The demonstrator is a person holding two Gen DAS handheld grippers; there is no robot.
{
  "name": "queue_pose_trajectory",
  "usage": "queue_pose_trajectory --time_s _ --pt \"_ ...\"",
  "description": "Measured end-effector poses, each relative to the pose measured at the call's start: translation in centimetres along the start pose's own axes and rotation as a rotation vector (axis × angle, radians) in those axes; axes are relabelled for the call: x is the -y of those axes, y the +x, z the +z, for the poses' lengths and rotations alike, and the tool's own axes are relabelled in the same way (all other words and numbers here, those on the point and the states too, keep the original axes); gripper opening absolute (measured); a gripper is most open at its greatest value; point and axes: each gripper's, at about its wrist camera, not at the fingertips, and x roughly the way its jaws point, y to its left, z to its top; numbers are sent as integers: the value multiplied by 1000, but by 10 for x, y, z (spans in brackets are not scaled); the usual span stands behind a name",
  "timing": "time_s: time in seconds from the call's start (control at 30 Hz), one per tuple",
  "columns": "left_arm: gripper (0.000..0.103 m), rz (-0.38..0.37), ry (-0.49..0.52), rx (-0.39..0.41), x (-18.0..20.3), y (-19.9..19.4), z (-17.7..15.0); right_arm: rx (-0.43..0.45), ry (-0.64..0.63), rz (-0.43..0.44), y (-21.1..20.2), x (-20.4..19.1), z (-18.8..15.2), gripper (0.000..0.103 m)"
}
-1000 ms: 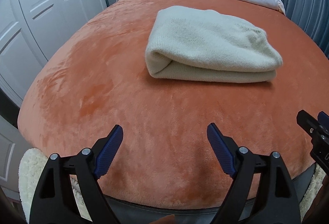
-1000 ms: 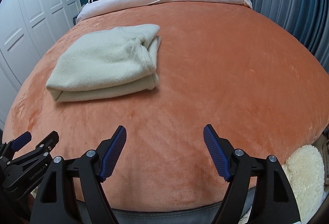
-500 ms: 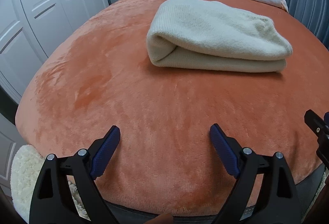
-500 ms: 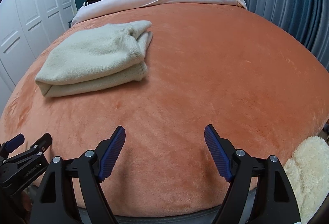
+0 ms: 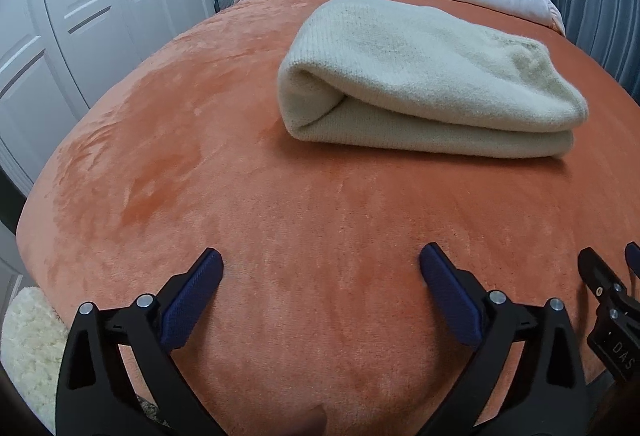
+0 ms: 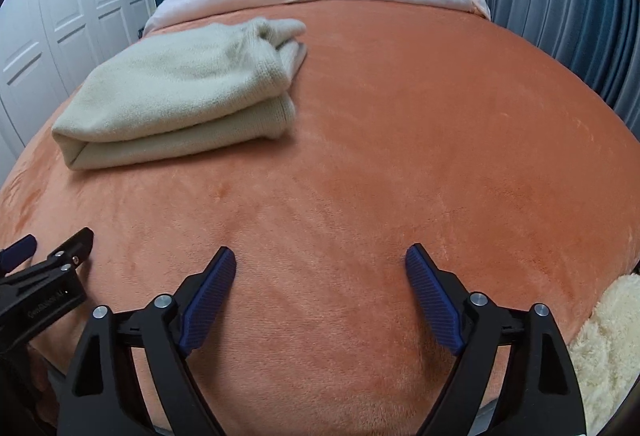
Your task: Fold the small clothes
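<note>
Looking along your left tool (image 5: 321,266), you have both blue pads spread wide with nothing between them, hovering over the near end of the orange blanket (image 5: 192,164) on the bed. The folded cream sweater (image 5: 424,76) lies ahead of this tool and a little to its right, well apart from the pads, flat on the blanket. Its long axis runs across the view, left to right. The rounded fold faces left and the stacked layers show along the near edge. Part of your right tool (image 5: 612,300) shows at the right edge.

From your right tool (image 6: 320,264), the pads again stand wide apart and grip nothing, above bare blanket (image 6: 440,116). Here the sweater (image 6: 180,92) sits ahead and clearly to the left, well clear of the pads. Its long axis slants from near left to far right; the folded corner points toward the near left, and the looser bunched end lies at the far right. Your left tool (image 6: 48,256) shows at the lower left edge.
</note>
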Motion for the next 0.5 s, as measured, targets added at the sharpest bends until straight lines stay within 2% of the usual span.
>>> queue_pose_trajectory --time_s 0.1,0.5 --pt "98 6 -8 43 0 2 -6 -7 -6 -12 5 -4 -3 92" --pt "98 14 -4 41 4 3 -8 -5 7 -4 6 -6 -9 92"
